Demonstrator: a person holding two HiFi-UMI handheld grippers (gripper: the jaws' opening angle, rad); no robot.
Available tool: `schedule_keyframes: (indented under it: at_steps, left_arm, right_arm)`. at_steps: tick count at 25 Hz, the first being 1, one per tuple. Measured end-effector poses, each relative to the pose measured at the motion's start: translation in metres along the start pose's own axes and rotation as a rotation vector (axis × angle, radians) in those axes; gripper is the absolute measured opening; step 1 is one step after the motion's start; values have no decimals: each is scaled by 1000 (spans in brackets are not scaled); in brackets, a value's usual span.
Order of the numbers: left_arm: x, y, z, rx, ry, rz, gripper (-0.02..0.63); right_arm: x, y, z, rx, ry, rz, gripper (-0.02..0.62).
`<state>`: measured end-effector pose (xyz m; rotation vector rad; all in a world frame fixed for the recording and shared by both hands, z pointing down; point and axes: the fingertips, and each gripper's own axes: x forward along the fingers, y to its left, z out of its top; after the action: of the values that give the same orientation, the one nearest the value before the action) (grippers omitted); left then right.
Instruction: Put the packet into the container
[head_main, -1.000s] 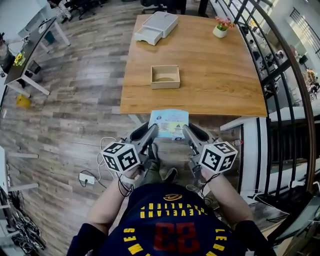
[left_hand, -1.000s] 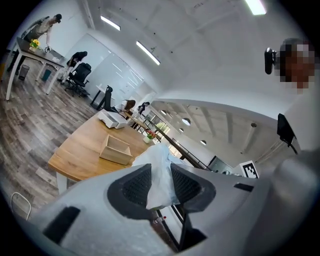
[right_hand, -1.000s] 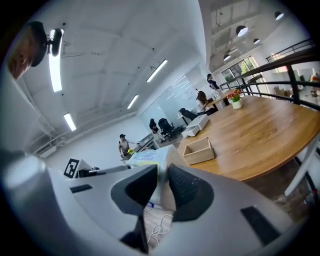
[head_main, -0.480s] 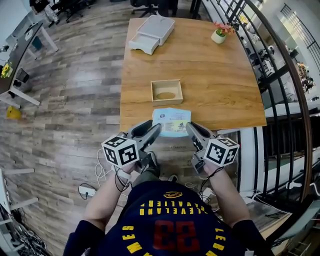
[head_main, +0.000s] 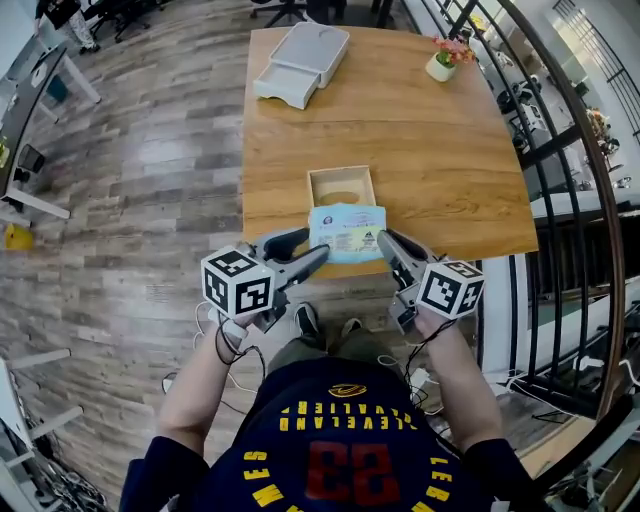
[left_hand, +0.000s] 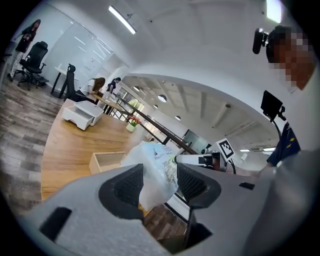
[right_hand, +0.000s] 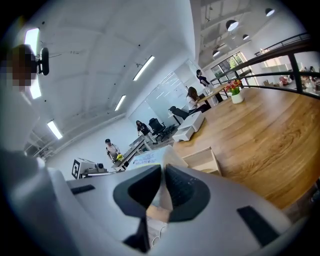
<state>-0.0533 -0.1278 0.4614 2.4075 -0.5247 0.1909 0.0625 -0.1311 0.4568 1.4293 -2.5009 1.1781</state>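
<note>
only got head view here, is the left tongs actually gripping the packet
Observer: No. The left gripper view shows the left tongs wide apart; they have just been opening. The packet hangs between them, not squeezed.
Operator: so whats holding it up
Observer: The right tongs. The right gripper view shows them pinched tight on the packet's thin edge; they have just been closing.

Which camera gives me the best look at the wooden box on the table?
The head view: it looks down into the open wooden box, whole rim visible, just beyond the packet. The left gripper view and right gripper view catch it low from the side, partly hidden behind the jaws and packet.
</note>
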Motion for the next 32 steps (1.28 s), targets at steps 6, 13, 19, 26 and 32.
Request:
schedule_keyframes:
  at_steps: [6,13,19,26,32]
  left_arm:
    - [5,8,-1,-32,-32,-8,210]
    - [19,29,5,-94,-78,35,193]
    - [34,52,24,-116,-95,95,148]
    - [51,80,33,-139,-109,201,57]
    - [58,96,31,-163,-108,235,52]
  right_arm:
    - [6,-11,-9,-7,3,1,40]
    - [24,-29,-2,6,11,33,38]
    - [43,-42,22,9,35,55,38]
    - [62,-61,37,12,69,85,38]
    - [80,-74,37,8,102,98,38]
